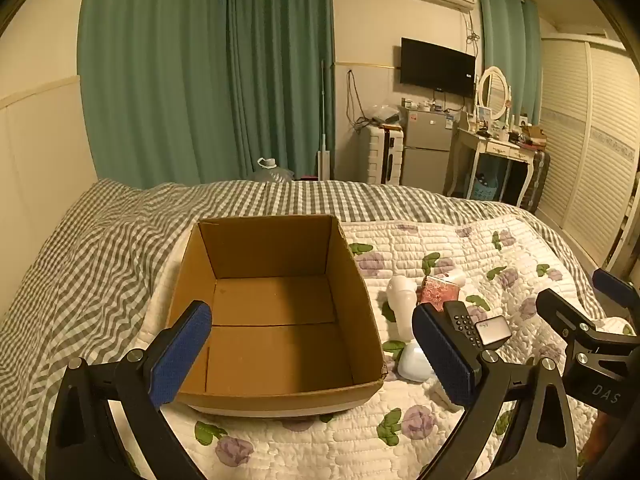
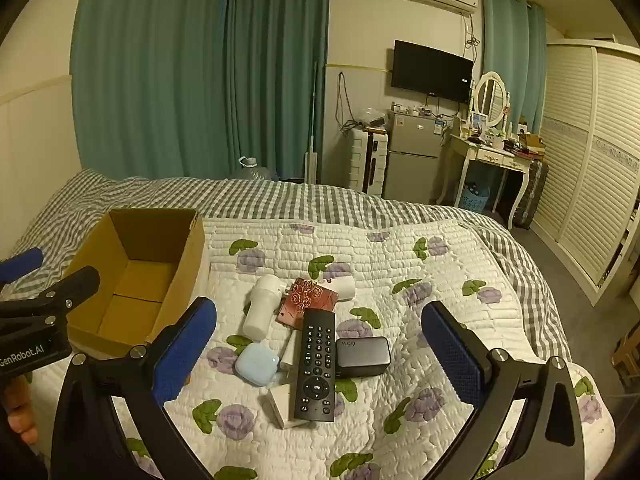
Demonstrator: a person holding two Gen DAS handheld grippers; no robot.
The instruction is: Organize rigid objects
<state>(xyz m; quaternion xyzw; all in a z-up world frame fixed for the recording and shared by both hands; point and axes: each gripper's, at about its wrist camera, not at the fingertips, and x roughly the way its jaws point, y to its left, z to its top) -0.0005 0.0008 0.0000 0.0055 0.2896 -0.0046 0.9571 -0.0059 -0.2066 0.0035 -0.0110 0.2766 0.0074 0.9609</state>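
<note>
bed (image 2: 400,248) with quilt; cardboard box (image 1: 276,304) sits on it, nothing visible inside. small items cluster just right of the box: black remote (image 2: 317,364), white bottle (image 2: 262,306), dark charger (image 2: 362,356), pale blue case (image 2: 256,360). left gripper (image 1: 312,356) fingers released, hovering over the box. right gripper (image 2: 320,356) fingers released, framing the remote. judgement: take the remote first, across its narrow width near mid-length; it rests on white pieces beneath, so it may tip.

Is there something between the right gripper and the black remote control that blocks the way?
Nothing visible blocks it. The right gripper is open above the remote control, which lies on top of the pile, over a white box and beside the black charger.
</note>
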